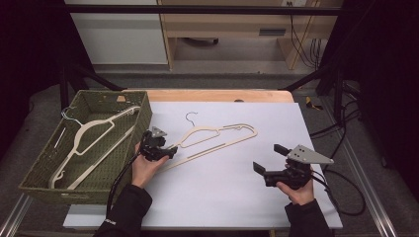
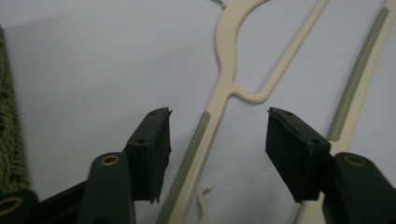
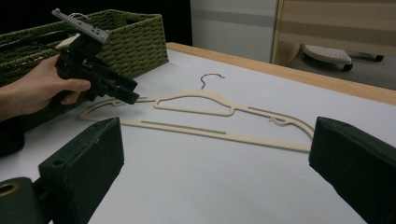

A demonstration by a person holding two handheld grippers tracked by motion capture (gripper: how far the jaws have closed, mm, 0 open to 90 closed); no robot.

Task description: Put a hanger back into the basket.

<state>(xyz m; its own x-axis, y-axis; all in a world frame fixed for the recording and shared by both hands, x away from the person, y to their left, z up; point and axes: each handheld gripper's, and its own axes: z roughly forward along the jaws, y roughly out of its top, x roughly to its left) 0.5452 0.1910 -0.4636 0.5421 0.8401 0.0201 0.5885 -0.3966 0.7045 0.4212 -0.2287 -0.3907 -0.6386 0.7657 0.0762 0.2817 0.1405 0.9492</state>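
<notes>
Reaching over the white table point(image 1: 222, 197), my left gripper point(image 1: 170, 150) tips down onto the near left end of the cream hanger point(image 1: 217, 138), which lies flat mid-table just right of the woven basket point(image 1: 34, 173). Its jaws stand about half open, straddling the hanger's ribbed arm point(image 2: 194, 149) without pressing it. My left hand point(image 1: 146, 168) wraps the body from below, forearm angling in from the near edge. Near right, my right gripper point(image 1: 269, 160) sits level in my right hand point(image 1: 299, 192), jaws wide open, pointing left. A second hanger point(image 1: 89, 143) lies inside that basket.
</notes>
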